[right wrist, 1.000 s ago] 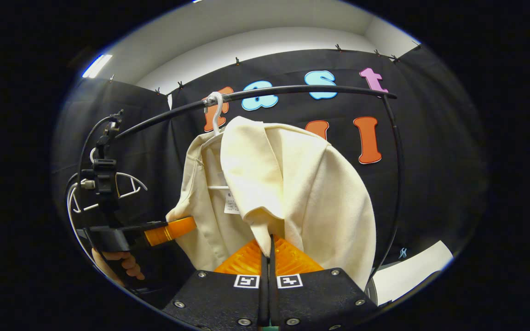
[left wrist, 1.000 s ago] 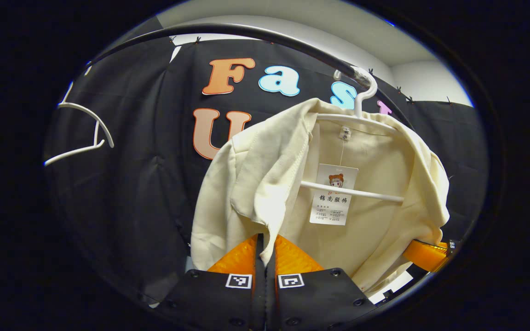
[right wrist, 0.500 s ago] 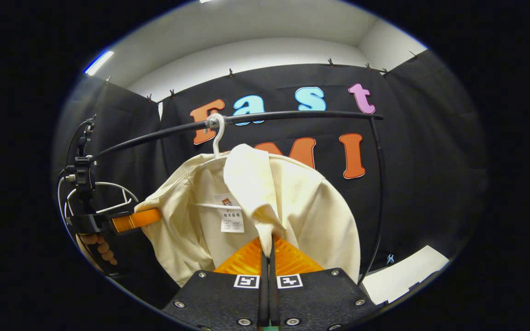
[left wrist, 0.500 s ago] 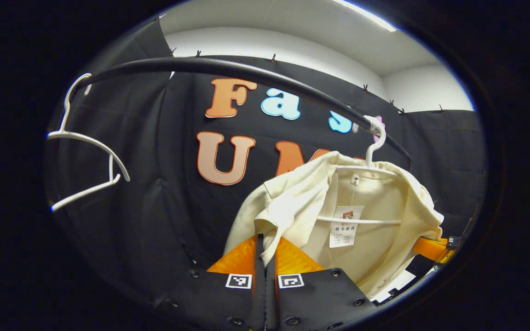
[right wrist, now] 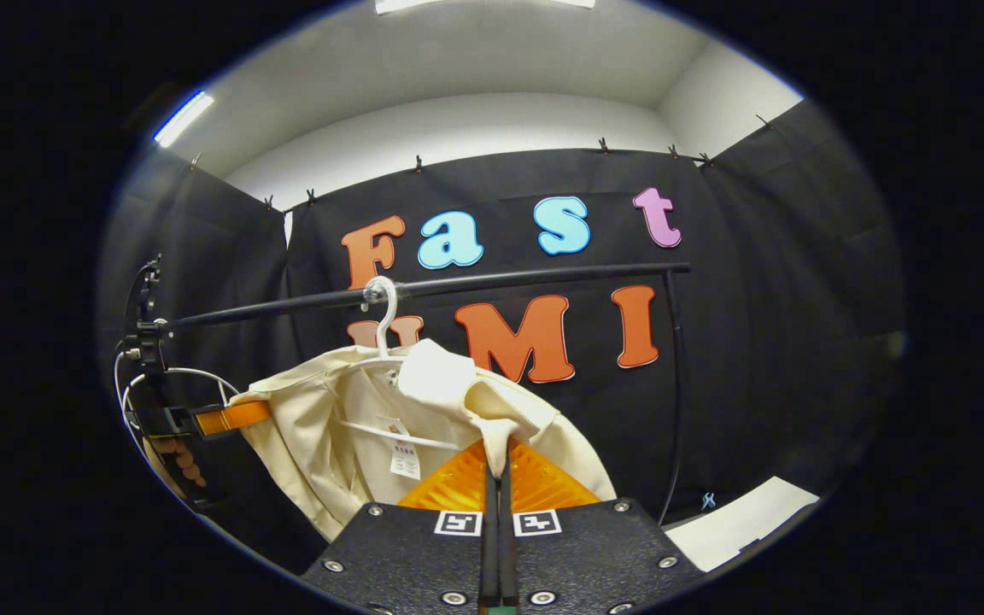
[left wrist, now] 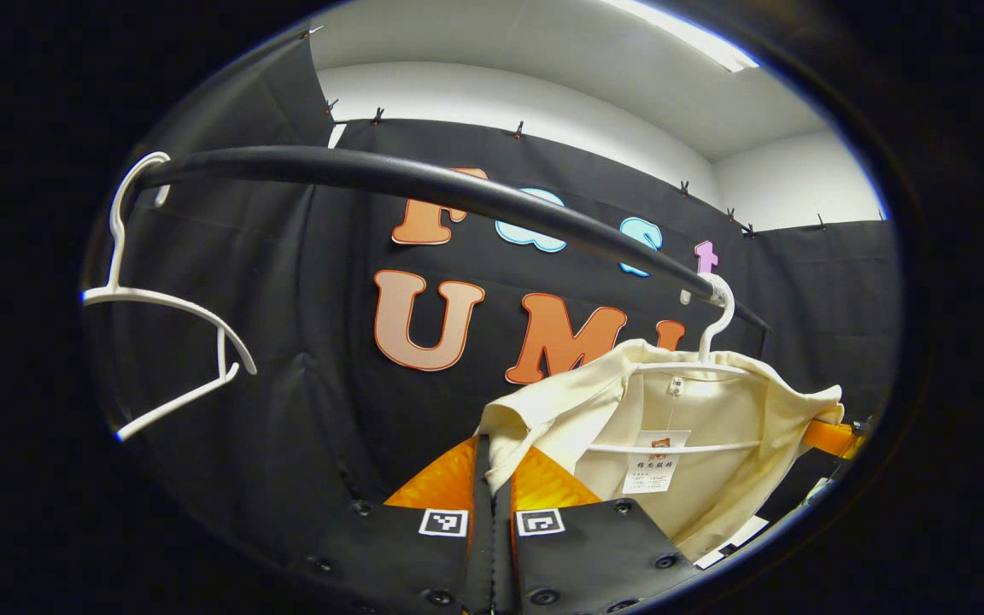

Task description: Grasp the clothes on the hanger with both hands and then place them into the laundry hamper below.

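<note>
Both hand-held grippers, left and right, clenched on one garment; two hangers

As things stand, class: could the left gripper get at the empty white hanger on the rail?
Probably not yet. The left gripper is shut on the cream shirt, so it is occupied. The empty hanger hangs apart on the rail with nothing in front of it; releasing the shirt would leave the way free.
</note>
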`<state>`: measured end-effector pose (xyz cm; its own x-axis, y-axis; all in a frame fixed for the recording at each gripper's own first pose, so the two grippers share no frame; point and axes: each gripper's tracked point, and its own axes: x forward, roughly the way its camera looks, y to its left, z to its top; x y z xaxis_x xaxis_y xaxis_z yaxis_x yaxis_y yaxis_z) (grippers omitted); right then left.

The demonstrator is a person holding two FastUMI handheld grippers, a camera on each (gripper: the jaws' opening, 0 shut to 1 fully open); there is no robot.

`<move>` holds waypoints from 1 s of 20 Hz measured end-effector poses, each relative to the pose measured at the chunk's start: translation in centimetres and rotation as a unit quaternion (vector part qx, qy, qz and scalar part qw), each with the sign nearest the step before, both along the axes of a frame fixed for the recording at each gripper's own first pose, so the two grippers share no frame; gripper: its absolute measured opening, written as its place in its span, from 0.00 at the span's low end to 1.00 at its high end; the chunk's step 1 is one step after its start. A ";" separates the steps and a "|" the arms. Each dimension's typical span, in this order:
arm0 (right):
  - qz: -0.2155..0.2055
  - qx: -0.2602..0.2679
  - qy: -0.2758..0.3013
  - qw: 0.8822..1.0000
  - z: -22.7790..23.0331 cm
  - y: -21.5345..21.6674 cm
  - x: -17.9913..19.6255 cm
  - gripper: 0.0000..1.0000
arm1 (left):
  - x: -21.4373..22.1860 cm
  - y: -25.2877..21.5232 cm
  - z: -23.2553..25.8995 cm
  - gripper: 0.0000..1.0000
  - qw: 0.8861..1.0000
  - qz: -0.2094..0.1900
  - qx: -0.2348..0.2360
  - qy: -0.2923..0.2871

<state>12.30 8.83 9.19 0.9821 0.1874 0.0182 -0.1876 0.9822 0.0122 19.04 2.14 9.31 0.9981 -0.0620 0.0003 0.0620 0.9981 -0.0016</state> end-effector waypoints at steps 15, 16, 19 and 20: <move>-0.069 -0.010 -0.042 0.997 5.9 -6.1 1.4 0.00 | 1.4 4.0 5.9 0.07 0.996 0.039 0.032 -0.068; -0.069 -0.011 -0.041 0.997 6.0 -6.2 1.6 0.00 | 1.4 4.0 6.2 0.07 0.996 0.039 0.035 -0.073; -0.075 -0.022 -0.045 0.996 6.5 -6.8 2.1 0.00 | 1.5 4.3 6.7 0.07 0.995 0.043 0.048 -0.080; -0.077 -0.026 -0.047 0.996 6.9 -7.0 2.2 0.00 | 1.6 4.4 6.8 0.07 0.995 0.044 0.048 -0.080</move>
<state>14.48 1.82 16.05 0.9937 0.0378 0.1055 -0.0327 0.9982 -0.0499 20.63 6.52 16.14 0.9874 0.0175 0.1571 -0.0329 0.9948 0.0960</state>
